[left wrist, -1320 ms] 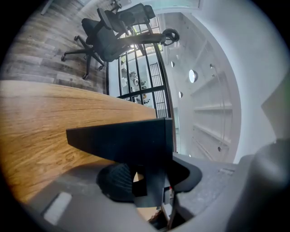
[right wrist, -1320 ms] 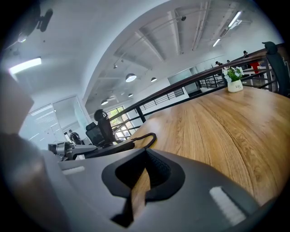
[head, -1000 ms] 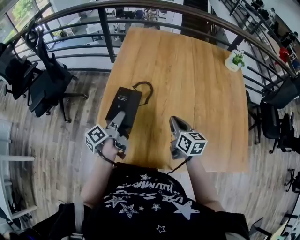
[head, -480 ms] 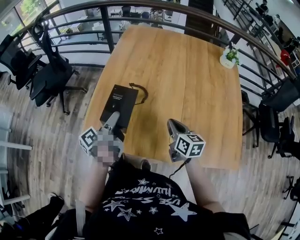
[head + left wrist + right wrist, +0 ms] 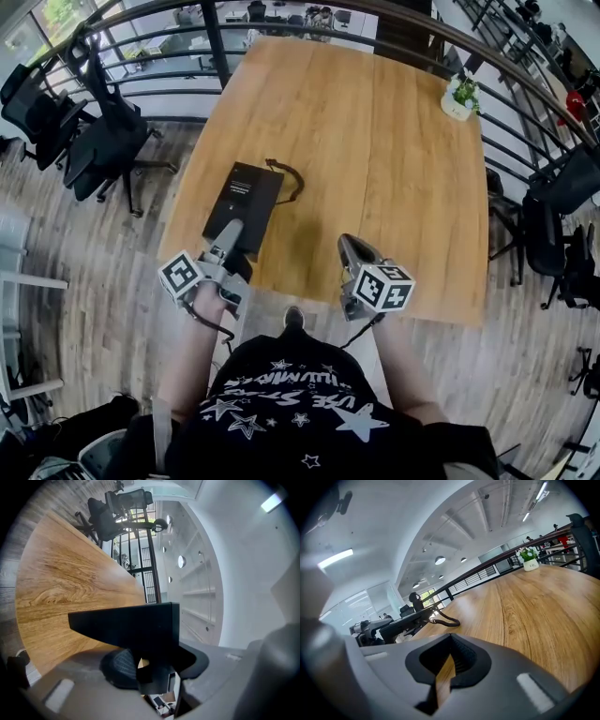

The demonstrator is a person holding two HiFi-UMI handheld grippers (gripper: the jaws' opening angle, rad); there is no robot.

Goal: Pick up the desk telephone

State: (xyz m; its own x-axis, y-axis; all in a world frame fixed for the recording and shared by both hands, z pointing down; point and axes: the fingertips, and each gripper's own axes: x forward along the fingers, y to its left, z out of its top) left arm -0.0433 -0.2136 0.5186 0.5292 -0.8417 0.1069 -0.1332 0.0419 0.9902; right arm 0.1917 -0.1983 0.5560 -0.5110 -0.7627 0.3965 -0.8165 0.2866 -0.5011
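The telephone (image 5: pixel 246 199) was a flat, matt black slab, longer than wide, with a small patch of pale print near its far end; no keys or handset could be made out on the face turned up; a black cord (image 5: pixel 289 178) ran out from its far right corner and curled in a loop on the counter (image 5: pixel 394 169); the telephone lay over the counter's near left part, its long side angled slightly toward the counter's left edge; the left tool (image 5: pixel 230 234) was clamped on its near end, the dark body wedged between the two pads, just at the counter's near edge; whether the far end rested on the counter could not be told; the right tool (image 5: pixel 349 246) hung over the counter's near edge, its pads drawn together to a thin slit with only wood showing through and nothing held; a small potted plant (image 5: pixel 457 98) stood at the counter's far right corner; black office chairs (image 5: pixel 103 141) stood off the counter's left side; a dark curved railing (image 5: pixel 216 42) ran behind the counter's far edge.
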